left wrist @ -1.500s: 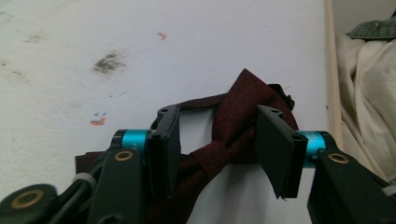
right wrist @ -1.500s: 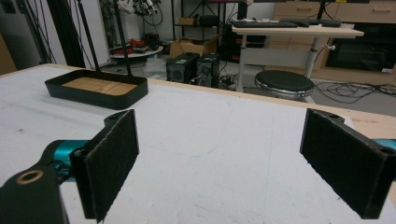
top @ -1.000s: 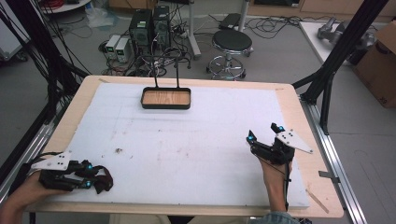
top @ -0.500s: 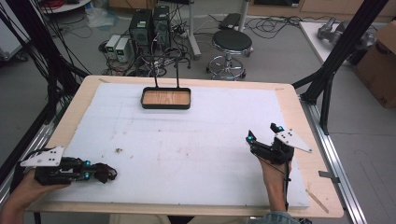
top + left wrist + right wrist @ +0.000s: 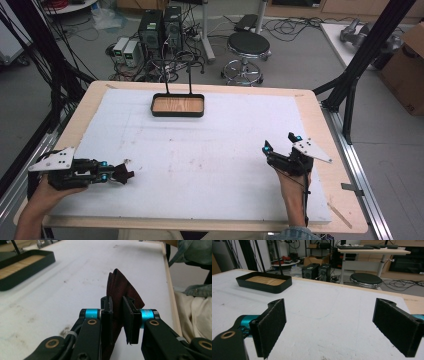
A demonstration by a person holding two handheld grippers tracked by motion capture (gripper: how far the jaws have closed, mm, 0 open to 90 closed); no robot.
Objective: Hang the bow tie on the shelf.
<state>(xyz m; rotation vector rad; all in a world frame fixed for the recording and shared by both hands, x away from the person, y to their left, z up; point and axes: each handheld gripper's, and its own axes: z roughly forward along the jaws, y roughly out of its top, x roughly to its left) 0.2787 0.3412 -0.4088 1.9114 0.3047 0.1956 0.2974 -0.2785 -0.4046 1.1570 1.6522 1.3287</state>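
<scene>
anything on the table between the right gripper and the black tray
No, in the high view only bare white mat separates the right gripper from the tray.

No legible text, labels, brand marks or numbers on any surface in the three current views.

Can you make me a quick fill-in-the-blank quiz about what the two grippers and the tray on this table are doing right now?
1. The left gripper is shut on a dark red ____.
2. The right gripper has its jaws ____ with nothing between them.
3. The black tray with a wooden floor sits at the ____ edge of the white mat.

Missing words: cloth; open; far
</scene>
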